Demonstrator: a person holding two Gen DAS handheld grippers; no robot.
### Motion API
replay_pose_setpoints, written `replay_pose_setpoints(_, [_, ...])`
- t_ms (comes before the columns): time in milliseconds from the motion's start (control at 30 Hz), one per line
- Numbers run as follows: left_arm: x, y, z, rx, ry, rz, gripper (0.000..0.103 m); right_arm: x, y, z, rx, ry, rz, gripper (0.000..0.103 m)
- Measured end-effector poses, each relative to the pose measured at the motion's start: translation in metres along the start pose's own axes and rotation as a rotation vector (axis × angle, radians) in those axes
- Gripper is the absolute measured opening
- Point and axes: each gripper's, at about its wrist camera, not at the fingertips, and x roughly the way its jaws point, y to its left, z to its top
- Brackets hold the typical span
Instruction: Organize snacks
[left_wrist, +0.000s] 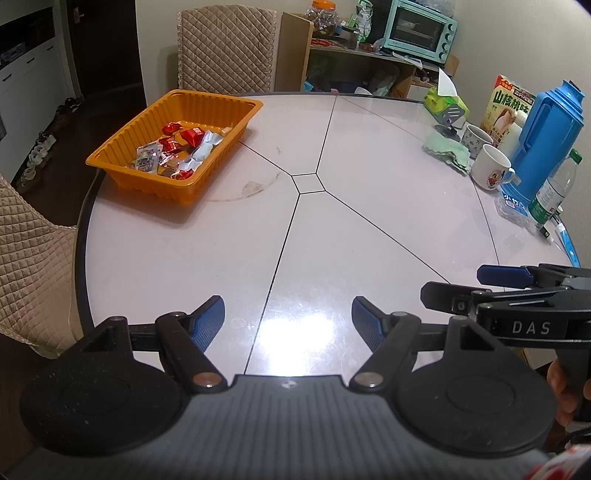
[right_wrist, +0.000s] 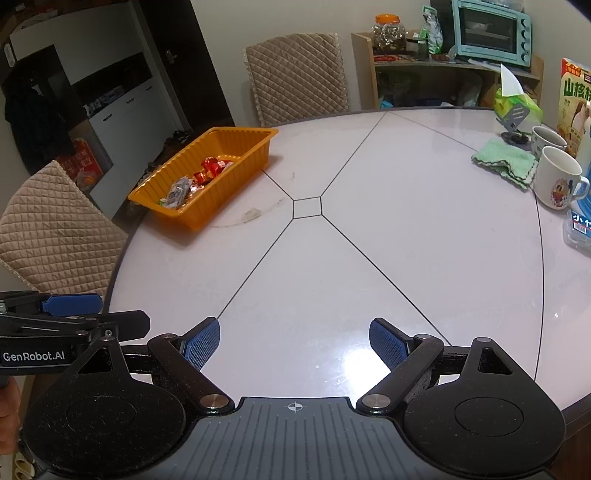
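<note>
Two claws hang side by side over the near part of a round white table (left_wrist: 369, 155). The left gripper (left_wrist: 288, 317) has its blue pads wide apart with nothing between them. The right gripper (right_wrist: 294, 341) is spread open too, and it holds nothing. Only bare tabletop lies right under both.

Far ahead of the claws and off to their left sits an orange plastic tray (left_wrist: 125, 140), close to the table's edge. Snacks (left_wrist: 177, 149) in red and silver wrappers are piled inside it; they look like candies, but they are too small to be sure.

Ahead and to the right stand two white mugs (left_wrist: 493, 167), a green cloth (left_wrist: 447, 149) and a blue thermos jug (left_wrist: 546, 129).
</note>
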Motion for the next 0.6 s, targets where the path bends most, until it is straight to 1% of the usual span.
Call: replay_pose_setpoints(600, [0.0018, -0.0003, 0.0014, 0.000, 0.001, -0.003, 0.074, 0.0030, -0.0024, 0.0014, 0.004, 0.002, -0.005, 0.088])
